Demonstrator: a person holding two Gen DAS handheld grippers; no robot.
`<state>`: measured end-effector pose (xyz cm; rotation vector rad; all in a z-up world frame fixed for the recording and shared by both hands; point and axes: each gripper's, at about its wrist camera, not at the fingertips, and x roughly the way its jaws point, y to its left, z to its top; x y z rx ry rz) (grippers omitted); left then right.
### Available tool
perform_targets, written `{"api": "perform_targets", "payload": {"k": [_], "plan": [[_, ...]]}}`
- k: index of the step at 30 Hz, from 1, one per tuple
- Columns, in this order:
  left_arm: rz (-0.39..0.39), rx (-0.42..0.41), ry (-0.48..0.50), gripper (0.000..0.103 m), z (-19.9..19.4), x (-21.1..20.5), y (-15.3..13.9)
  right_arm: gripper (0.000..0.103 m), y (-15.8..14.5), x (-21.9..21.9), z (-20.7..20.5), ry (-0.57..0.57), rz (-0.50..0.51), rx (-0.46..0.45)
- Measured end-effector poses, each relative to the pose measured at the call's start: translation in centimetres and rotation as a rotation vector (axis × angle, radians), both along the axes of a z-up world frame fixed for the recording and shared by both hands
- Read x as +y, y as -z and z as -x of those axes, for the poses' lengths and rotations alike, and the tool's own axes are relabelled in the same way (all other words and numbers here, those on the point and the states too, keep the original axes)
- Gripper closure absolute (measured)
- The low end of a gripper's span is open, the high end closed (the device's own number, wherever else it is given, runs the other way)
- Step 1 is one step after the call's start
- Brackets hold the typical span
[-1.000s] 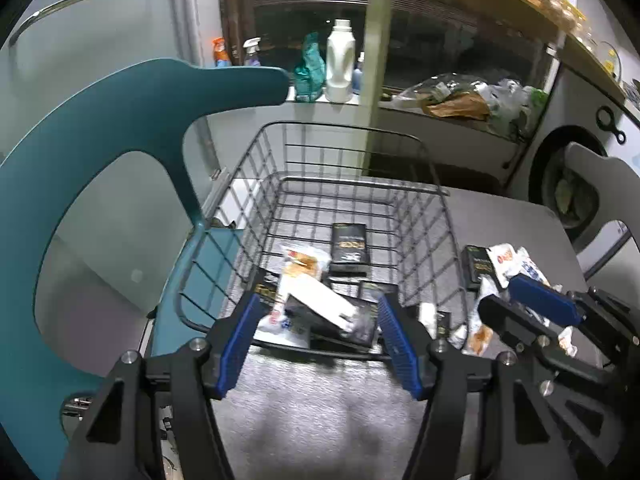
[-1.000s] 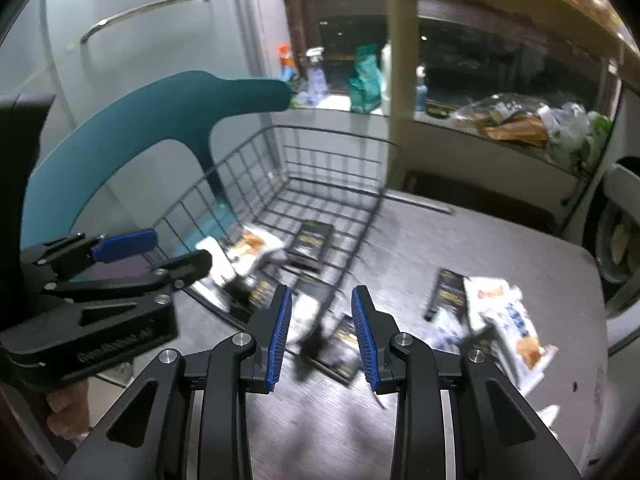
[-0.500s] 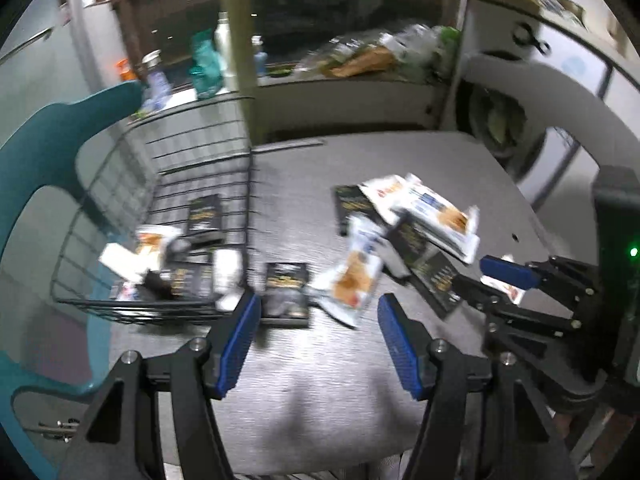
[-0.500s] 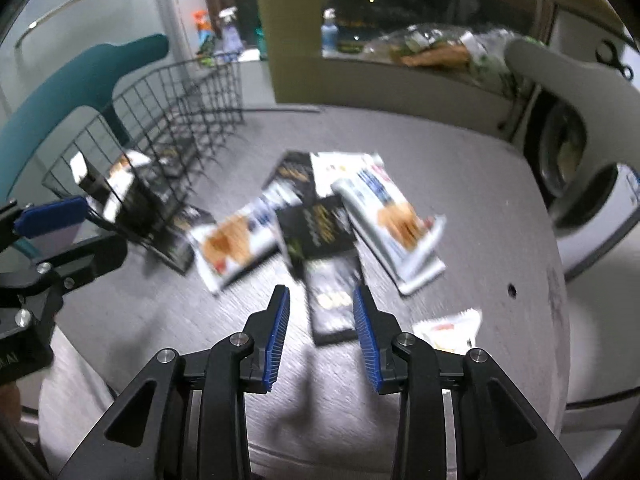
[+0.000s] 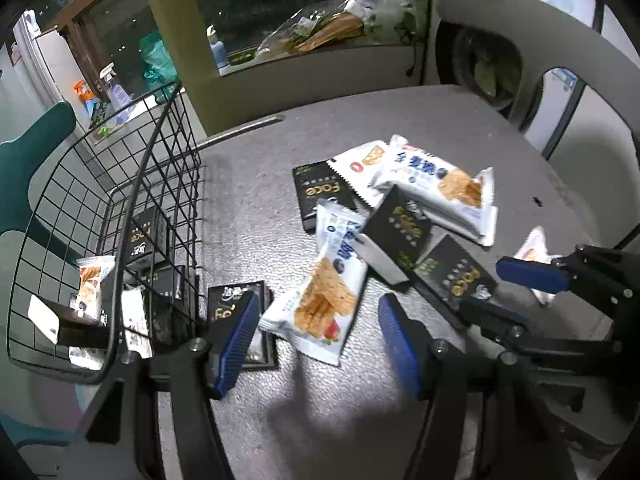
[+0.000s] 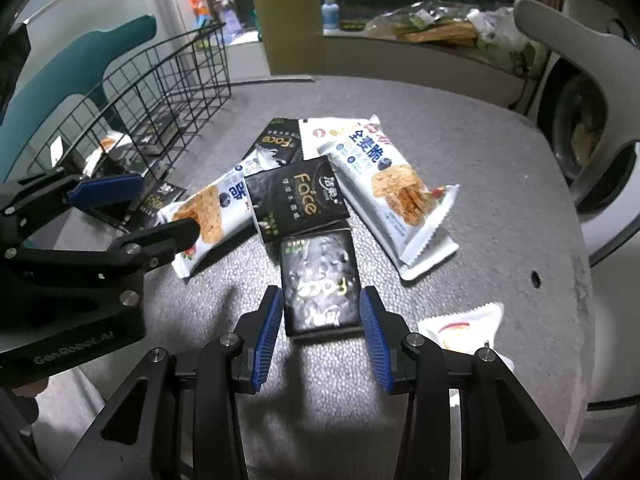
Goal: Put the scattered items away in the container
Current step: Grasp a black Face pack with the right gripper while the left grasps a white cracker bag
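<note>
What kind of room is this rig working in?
Likely a home laundry or utility corner: a front-loading washer beside the grey table, and spray bottles along the window ledge.

Dim room light coming from above, gripper shadows falling on the table [image 6: 500, 160], glare shining on the black packet [image 6: 320, 292], edges bending and darkening, slight blur showing.

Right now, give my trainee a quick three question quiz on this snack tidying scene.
1. True or false: the right gripper is shut on a packet.
2. What lies between its fingers: A a cracker packet, B the black Face packet, C nothing?
3. Fill in: the wire basket already holds some ____.

Key: 1 false, both grippers are open, the left gripper too; 2 B; 3 packets.
</note>
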<state>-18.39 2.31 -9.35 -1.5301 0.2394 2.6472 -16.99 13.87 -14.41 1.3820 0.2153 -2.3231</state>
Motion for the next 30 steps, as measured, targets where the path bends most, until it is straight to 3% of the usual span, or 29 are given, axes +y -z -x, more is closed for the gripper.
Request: {"api": "perform_targets", "payload": {"k": [8,10,20,28,30], "plan": [[0.001,-0.018,0.009,0.033,1.4,-0.1,1.4,0.058,1.3,-0.7,1.3,-0.002,-0.018,-0.005],[-0.010,-0.026,0.008,0.033,1.9,-0.3,1.6,0.049,1.4,-0.7,1.7,-0.001,-0.008,-0.014],[0.006,-0.060,0.056,0.033,2.6,0.6,3.1,0.049,2.6,-1.0,1.9,-0.013,-0.033,-0.033],[0.024,-0.070,0.054,0.034,2.7,1.1,3.6,0.055,2.5,-0.5,1.2,-0.009,-0.040,-0.041],[0.022,-0.084,0.056,0.052,2.7,1.1,3.8,0.055,2.5,-0.3,1.0,-0.004,-0.036,-0.046]]}}
